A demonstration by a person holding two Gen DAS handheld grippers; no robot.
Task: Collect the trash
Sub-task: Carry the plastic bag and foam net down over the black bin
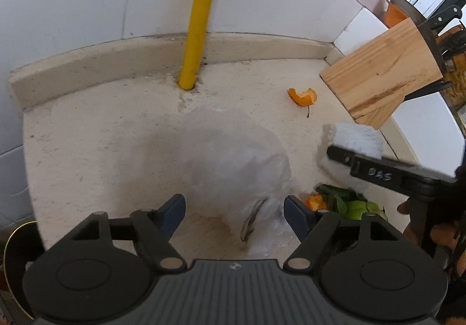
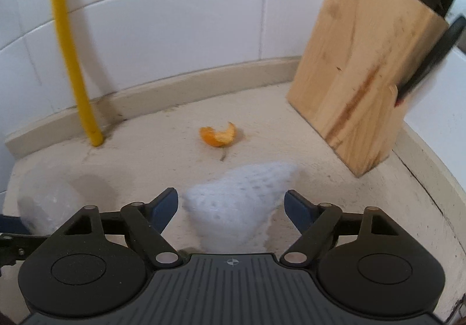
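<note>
My left gripper (image 1: 234,208) is open over a crumpled clear plastic bag (image 1: 233,167) that lies blurred on the pale counter, part of it between the blue fingertips without being pressed. Green leaves (image 1: 349,204) and a bit of orange peel (image 1: 316,202) lie just right of it. My right gripper (image 2: 231,205) is open around a white foam fruit net (image 2: 241,199); the pads stand clear of it. Another orange peel (image 2: 218,137) lies farther back. In the left wrist view the net (image 1: 358,137) shows behind the right gripper's finger (image 1: 343,157).
A wooden knife block (image 2: 358,62) with dark-handled knives stands at the back right corner. A yellow hose (image 2: 67,48) rises from the counter by the tiled wall. The plastic bag (image 2: 43,208) sits at the left in the right wrist view. A hand (image 1: 406,207) shows at the right edge.
</note>
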